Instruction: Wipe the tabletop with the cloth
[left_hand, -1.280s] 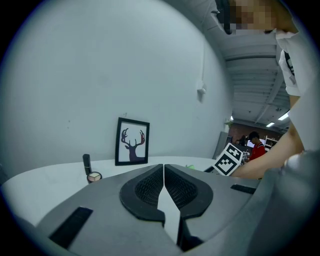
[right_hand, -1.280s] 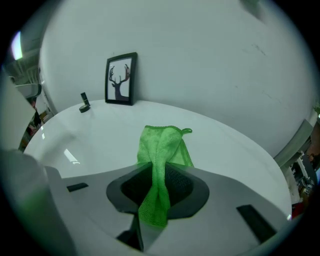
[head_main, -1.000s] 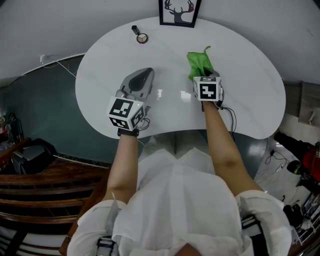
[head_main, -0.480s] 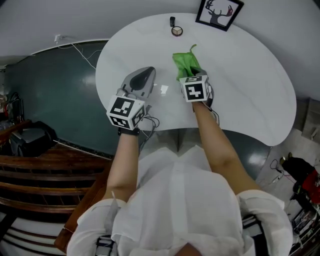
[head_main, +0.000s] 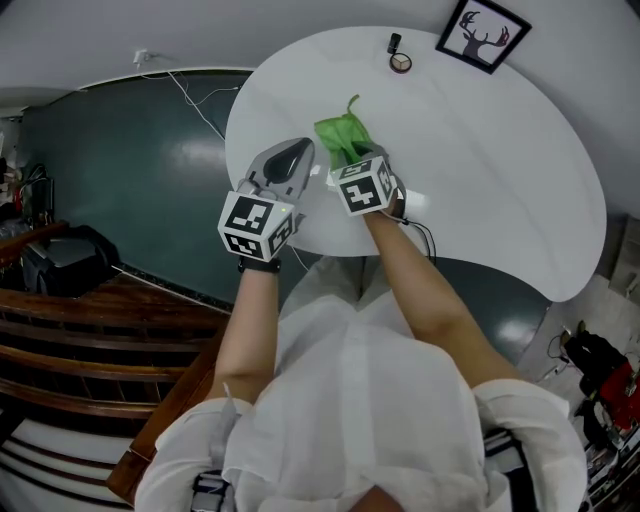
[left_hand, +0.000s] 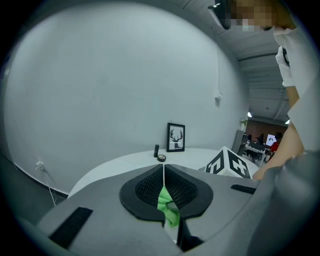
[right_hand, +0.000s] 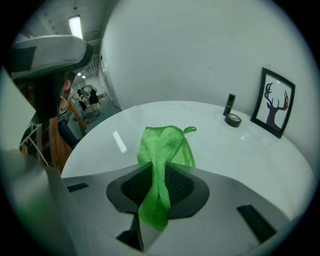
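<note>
White short-sleeved shirt (head_main: 350, 400), lower centre of frame. Left gripper (head_main: 292, 152): grey moulded shell, black ribbed pads (left_hand: 145, 187), black wristband (head_main: 257, 265) behind it. Right gripper (head_main: 352, 162): same grey build, thin black cable (head_main: 425, 238) looping beside forearm. Each carries a white cube with black square markers: left cube (head_main: 254, 222), right cube (head_main: 362, 186).

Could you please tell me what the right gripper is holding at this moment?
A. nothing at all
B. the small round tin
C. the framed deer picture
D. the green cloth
D: seen from its own camera, the right gripper has the green cloth pinched between its fingers, with the cloth's free end spread on the white tabletop.
</note>
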